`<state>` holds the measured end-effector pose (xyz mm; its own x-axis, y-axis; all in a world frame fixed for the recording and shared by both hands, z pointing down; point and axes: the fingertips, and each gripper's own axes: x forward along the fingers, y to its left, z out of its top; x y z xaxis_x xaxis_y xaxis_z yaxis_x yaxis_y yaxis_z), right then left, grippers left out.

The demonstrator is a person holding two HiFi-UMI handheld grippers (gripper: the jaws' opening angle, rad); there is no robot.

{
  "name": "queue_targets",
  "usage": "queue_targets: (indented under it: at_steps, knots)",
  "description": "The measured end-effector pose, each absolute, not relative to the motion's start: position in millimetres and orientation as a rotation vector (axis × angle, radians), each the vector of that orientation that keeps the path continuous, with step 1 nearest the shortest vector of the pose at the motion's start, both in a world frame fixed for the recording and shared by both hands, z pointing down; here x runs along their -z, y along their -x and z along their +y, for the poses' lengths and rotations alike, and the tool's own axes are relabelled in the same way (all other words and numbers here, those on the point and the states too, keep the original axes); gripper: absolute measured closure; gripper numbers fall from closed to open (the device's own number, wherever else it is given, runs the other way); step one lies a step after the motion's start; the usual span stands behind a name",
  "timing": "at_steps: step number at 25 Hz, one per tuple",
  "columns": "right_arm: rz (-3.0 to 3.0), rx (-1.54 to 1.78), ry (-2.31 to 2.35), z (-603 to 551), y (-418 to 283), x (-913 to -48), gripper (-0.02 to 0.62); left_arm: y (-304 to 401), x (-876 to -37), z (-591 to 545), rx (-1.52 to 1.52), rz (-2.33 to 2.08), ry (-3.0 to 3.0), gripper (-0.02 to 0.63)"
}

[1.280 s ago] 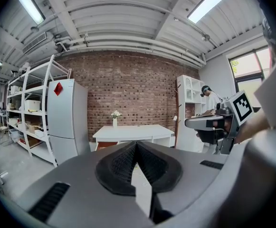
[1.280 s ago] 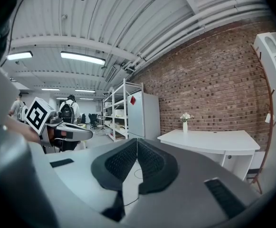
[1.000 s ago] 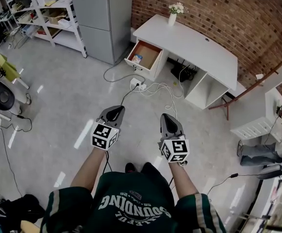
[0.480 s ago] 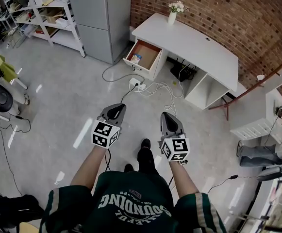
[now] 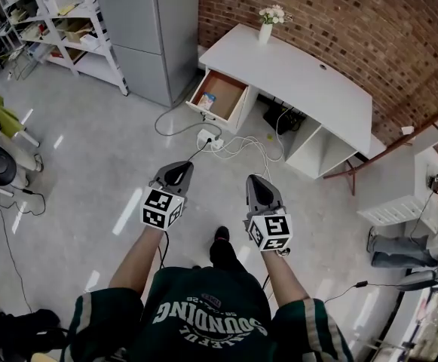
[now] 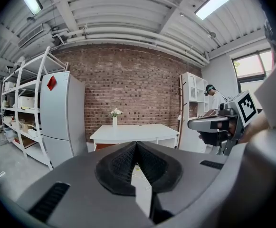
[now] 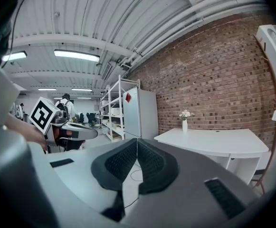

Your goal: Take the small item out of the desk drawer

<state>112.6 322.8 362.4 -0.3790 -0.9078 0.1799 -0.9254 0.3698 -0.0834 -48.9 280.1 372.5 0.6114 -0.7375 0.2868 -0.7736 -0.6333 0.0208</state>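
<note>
Left gripper (image 5: 179,169) & right gripper (image 5: 255,181): both closed, empty, well short of desk (image 5: 301,74).
Jaws pressed together, nothing betw. them; held side by side over floor. Drawer (image 5: 220,96) stands open far ahead. Small item (image 5: 206,102) lies inside by its left wall, too tiny to ID. In both gripper views the gripper body hides it.

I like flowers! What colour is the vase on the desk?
White vase, clearest in right gripper view.
</note>
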Motion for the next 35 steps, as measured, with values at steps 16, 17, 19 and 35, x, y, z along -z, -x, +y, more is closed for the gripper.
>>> queue_targets:
  at_steps: [16,17,19,35]
  knots:
    - [-2.6,-0.27,-1.576,212,-138,-362,0.571,18,-374,190,-0.393,-1.375,-2.617,0.591]
    - [-2.605,-0.271,-1.569,206,-139,-362,0.571,17,-375,185,-0.393,-1.381,-2.612,0.591]
    - [-2.614,-0.274,-1.557,194,-140,-362,0.571,16,-375,175,-0.397,-1.395,-2.602,0.591]
    - [-2.679,-0.298,-1.41,147,-125,-375,0.571,18,-377,142,-0.377,-1.503,-2.521,0.591]
